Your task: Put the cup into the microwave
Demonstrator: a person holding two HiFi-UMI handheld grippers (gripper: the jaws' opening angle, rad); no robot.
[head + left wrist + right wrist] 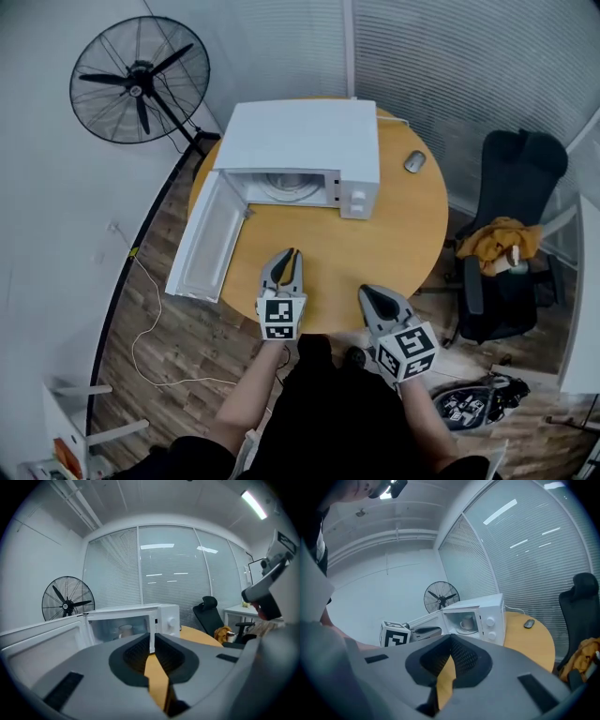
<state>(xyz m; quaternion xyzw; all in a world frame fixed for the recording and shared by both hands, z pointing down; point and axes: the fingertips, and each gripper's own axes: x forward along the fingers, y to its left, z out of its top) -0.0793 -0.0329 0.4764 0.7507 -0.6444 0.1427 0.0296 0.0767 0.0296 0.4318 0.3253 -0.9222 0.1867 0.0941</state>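
Observation:
A white microwave (300,141) stands at the back of the round wooden table (398,234), its door (206,239) swung wide open to the left. The cup (467,622) is a pale mug with a handle, and it sits inside the cavity on the turntable; it also shows as the cup (125,631) in the left gripper view. From the head view the cup is hidden. My left gripper (292,253) hovers over the table's front edge, shut and empty. Just to its right, my right gripper (367,293) is also shut with nothing held.
A computer mouse (414,161) lies on the table right of the microwave. A standing fan (141,89) is at the back left. An office chair (511,234) with a yellow cloth (497,239) stands on the right. A white cable (141,319) trails over the wooden floor.

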